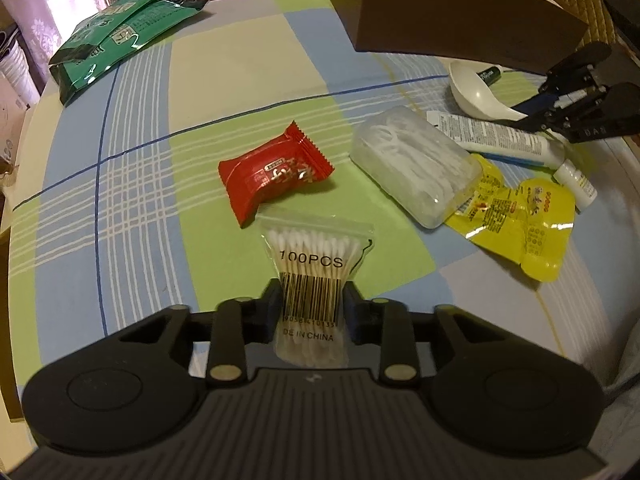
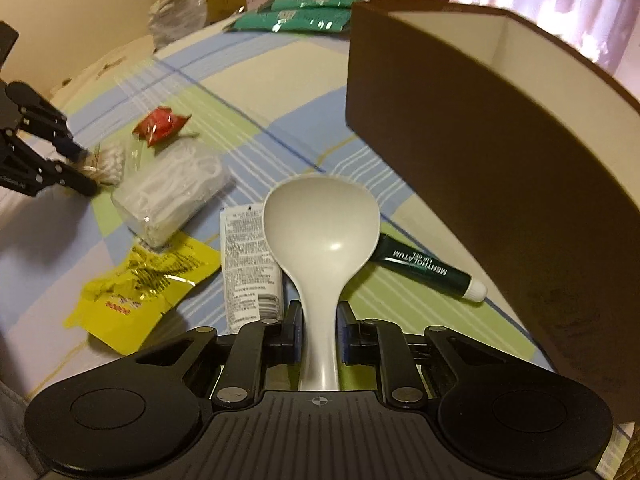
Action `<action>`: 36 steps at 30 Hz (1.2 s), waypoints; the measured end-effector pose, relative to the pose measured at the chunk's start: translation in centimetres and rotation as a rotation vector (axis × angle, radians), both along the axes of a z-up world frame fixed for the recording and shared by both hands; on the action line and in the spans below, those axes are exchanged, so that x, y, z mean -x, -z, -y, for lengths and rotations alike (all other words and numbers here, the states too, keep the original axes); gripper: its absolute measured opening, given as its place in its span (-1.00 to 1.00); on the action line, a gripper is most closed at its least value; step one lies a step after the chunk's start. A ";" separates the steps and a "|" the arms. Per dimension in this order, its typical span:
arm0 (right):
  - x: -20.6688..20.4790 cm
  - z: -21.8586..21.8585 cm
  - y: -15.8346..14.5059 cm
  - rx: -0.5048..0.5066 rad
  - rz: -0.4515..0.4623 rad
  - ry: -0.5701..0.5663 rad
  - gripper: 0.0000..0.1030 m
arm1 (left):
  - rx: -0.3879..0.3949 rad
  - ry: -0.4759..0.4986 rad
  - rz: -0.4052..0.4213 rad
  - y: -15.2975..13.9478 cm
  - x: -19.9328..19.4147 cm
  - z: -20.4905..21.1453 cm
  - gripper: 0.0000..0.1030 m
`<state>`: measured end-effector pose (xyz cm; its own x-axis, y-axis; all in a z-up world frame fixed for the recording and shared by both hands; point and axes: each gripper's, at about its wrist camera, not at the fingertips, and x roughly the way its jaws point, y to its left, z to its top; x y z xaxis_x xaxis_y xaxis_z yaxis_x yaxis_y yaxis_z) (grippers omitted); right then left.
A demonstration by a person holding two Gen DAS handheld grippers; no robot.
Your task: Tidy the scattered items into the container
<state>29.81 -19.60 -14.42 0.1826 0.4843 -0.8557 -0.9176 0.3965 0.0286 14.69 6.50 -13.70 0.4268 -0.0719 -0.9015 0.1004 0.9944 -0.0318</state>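
Cotton swabs in a clear zip bag printed "100PCS" sit pinched between the fingers of the left gripper, which is clamped narrow on the bag's barcoded middle. The bag's long axis runs along the gripper's pointing line, its sealed top edge aimed away from the camera toward the red foil snack packet just beyond it.

A pale grey plastic soup spoon is held by the right gripper, whose pads press on either side of the narrow handle. The spoon's long axis also follows the gripper's line: the handle runs back under the camera and the bowl points forward, hollow side up.

Places below are given relative to the tall dark-brown open box with a cream inside, the container, which stands on the checked blue, green and cream tablecloth. The spoon's bowl lies just in front of the box's near wall. A dark green lip-gel tube with a white cap lies at the foot of that wall, partly under the spoon. A white printed tube, a clear box of white floss picks and a crumpled yellow sachet lie farther from the box, on the spoon's left. Green foil packets lie well apart from it.
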 end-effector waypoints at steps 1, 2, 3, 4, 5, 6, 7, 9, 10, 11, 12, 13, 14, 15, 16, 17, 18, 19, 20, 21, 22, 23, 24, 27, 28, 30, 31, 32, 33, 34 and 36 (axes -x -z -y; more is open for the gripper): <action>0.1 0.2 -0.3 -0.008 0.008 0.010 -0.62 | -0.002 -0.004 0.001 0.0 0.0 0.1 -0.60; 0.2 0.3 -0.5 -0.013 0.014 0.019 -0.62 | -0.006 -0.008 0.002 -0.1 0.0 0.2 -0.60; 0.2 0.5 -0.9 -0.021 0.020 0.032 -0.62 | -0.010 -0.009 0.003 -0.2 0.0 0.3 -0.61; 0.2 0.8 -1.2 -0.028 0.024 0.046 -0.62 | -0.014 -0.010 0.005 -0.3 0.0 0.3 -0.61; 0.2 1.0 -1.6 -0.034 0.025 0.060 -0.62 | -0.017 -0.011 0.009 -0.4 0.0 0.4 -0.61; 0.2 1.3 -1.9 -0.041 0.027 0.074 -0.62 | -0.018 -0.010 0.015 -0.7 0.1 0.5 -0.61; 0.2 1.6 -2.3 -0.051 0.028 0.091 -0.62 | -0.018 -0.009 0.023 -1.0 0.1 0.6 -0.61; 0.3 2.1 -3.1 -0.068 0.025 0.121 -0.62 | -0.020 -0.001 0.043 -1.7 0.2 0.9 -0.61; 0.4 2.3 -3.4 -0.073 0.028 0.134 -0.62 | -0.023 0.002 0.054 -2.2 0.2 1.0 -0.61; 0.6 2.6 -3.8 -0.079 0.033 0.148 -0.62 | -0.027 0.005 0.064 -2.6 0.2 1.2 -0.61; 0.6 2.7 -4.1 -0.083 0.034 0.160 -0.62 | -0.030 0.006 0.074 -3.0 0.2 1.3 -0.61; 0.7 2.9 -4.4 -0.089 0.031 0.172 -0.62 | -0.033 0.007 0.087 -3.5 0.2 1.4 -0.61; 0.7 3.2 -4.7 -0.097 0.030 0.189 -0.62 | -0.035 0.011 0.099 -3.9 0.2 1.6 -0.61; 0.8 3.4 -5.0 -0.103 0.029 0.201 -0.62 | -0.037 0.014 0.110 -4.4 0.2 1.7 -0.61; 0.8 3.6 -5.2 -0.107 0.025 0.213 -0.62 | -0.039 0.017 0.121 -4.8 0.1 1.9 -0.61; 0.9 3.8 -5.5 -0.108 0.023 0.225 -0.62 | -0.040 0.021 0.129 -5.2 0.1 2.0 -0.61; 0.9 4.0 -5.7 -0.109 0.024 0.233 -0.62 | -0.040 0.027 0.139 -5.6 0.1 2.3 -0.61; 1.0 4.2 -5.9 -0.109 0.024 0.239 -0.62 | -0.042 0.033 0.147 -6.0 0.1 2.5 -0.61; 1.0 4.4 -6.1 -0.107 0.022 0.249 -0.62 | -0.043 0.037 0.153 -6.3 0.0 2.7 -0.61; 1.0 4.6 -6.2 -0.105 0.020 0.261 -0.62 | -0.044 0.040 0.156 -6.5 -0.1 2.8 -0.61; 1.1 4.9 -6.4 -0.107 0.018 0.269 -0.62 | -0.045 0.039 0.156 -6.8 -0.2 2.9 -0.61; 1.1 5.1 -6.6 -0.111 0.016 0.278 -0.62 | -0.046 0.039 0.157 -7.0 -0.3 3.0 -0.61; 1.1 5.4 -6.8 -0.115 0.012 0.290 -0.62 | -0.046 0.039 0.159 -7.2 -0.4 3.1 -0.61; 1.2 6.1 -7.4 -0.124 0.012 0.305 -0.62 | -0.051 0.042 0.165 -7.8 -0.8 3.5 -0.61; 1.2 6.3 -7.6 -0.123 0.012 0.308 -0.62 | -0.053 0.047 0.169 -8.0 -0.9 3.6 -0.61; 1.1 6.7 -8.0 -0.129 0.018 0.315 -0.62 | -0.058 0.056 0.177 -8.3 -1.2 4.0 -0.61; 1.1 6.9 -8.2 -0.133 0.019 0.317 -0.62 | -0.059 0.061 0.180 -8.4 -1.4 4.2 -0.61; 1.0 7.1 -8.4 -0.135 0.019 0.321 -0.62 | -0.060 0.066 0.184 -8.6 -1.6 4.3 -0.61; 0.9 7.3 -8.7 -0.140 0.022 0.327 -0.62 | -0.061 0.072 0.189 -8.7 -1.8 4.6 -0.61; 0.9 7.5 -8.9 -0.143 0.025 0.330 -0.62 | -0.061 0.078 0.194 -8.9 -2.1 4.8 -0.61; 0.6 7.8 -9.4 -0.150 0.025 0.339 -0.62 | -0.061 0.091 0.207 -9.3 -2.5 5.2 -0.61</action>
<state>29.17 -27.36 -4.98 0.3736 0.5124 -0.7732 -0.7361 0.6710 0.0890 17.17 1.27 -4.39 0.5970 -0.0667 -0.7995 0.1877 0.9805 0.0583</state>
